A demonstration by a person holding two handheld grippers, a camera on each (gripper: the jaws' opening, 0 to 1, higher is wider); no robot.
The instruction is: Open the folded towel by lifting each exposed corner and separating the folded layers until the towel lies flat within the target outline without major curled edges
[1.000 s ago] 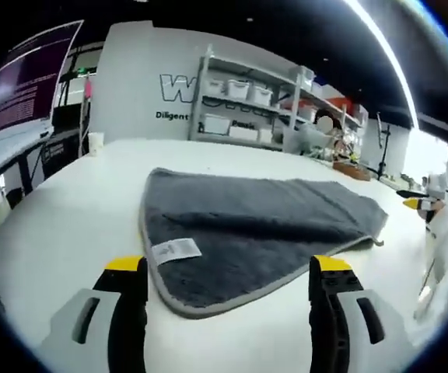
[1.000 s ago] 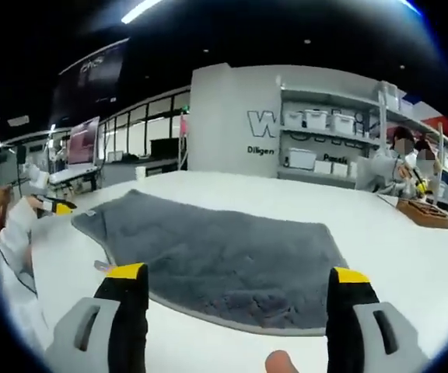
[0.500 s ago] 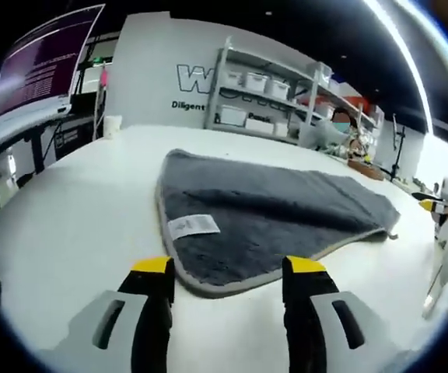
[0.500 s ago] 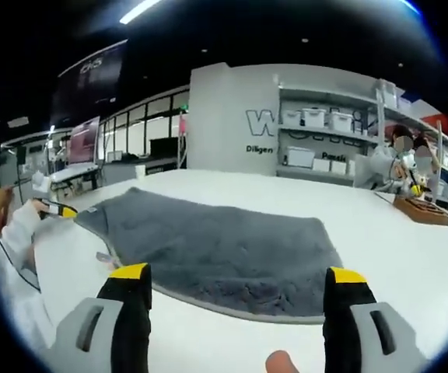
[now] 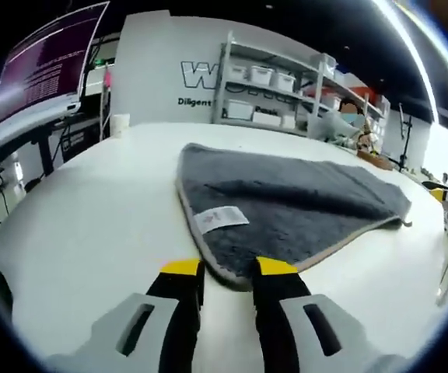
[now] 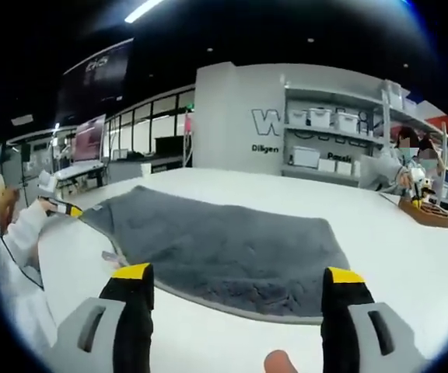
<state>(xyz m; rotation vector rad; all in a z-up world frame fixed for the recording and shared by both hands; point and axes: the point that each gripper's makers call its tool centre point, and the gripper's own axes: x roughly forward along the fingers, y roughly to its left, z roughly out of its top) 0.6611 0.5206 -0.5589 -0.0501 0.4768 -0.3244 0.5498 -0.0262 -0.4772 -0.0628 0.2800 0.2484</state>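
Grey folded towel (image 5: pixel 286 206) lies on the white bench (image 5: pixel 92 233). Its near corner sits between the almost closed jaws of the left gripper (image 5: pixel 228 268), not yet pinched. The right gripper (image 6: pixel 239 276), wide open and empty, is farther from the towel's edge.

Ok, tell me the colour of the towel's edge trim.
Light grey trim on the dark grey towel, clearest in the left gripper view by the left gripper.

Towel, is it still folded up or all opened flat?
Folded: on the towel an upper layer overlaps the lower one, and its corner lies on the table.
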